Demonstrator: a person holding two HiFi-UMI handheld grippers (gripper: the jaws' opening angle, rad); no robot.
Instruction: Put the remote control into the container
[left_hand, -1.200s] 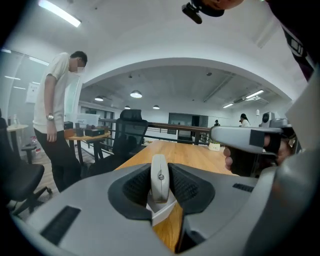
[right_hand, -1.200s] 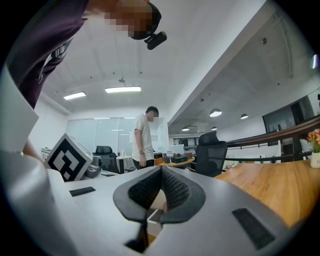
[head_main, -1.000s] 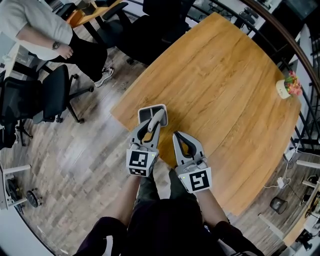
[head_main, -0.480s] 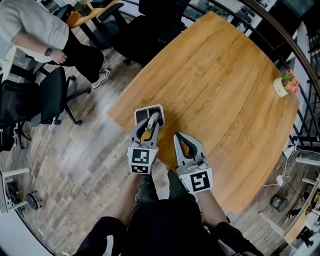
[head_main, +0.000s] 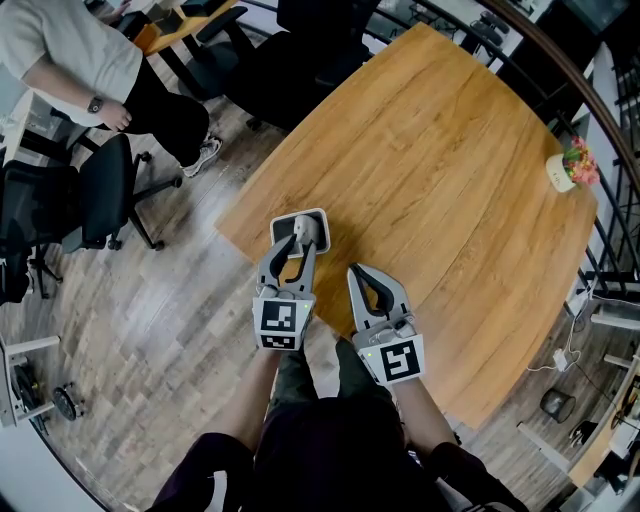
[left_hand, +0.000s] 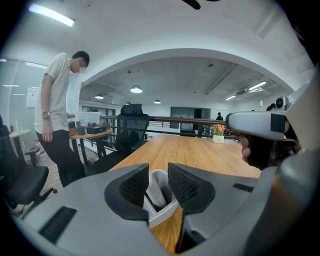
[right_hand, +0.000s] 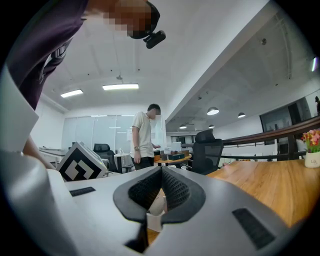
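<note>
The slim light-grey remote control (head_main: 305, 231) stands tilted inside the small white rectangular plastic container (head_main: 283, 222) at a corner of the round-edged wooden table (head_main: 430, 150), its top poking above the rim. The left gripper (head_main: 294, 250) hovers just behind it, jaws apart and empty. The right gripper (head_main: 362, 272) has its jaws pressed together on nothing.

The broad wooden surface (head_main: 430, 150) carried a small grey container (head_main: 297, 216) close to its near left corner, while a little pot of pink flowers (head_main: 567, 172) stood well apart, by the far right edge.
</note>
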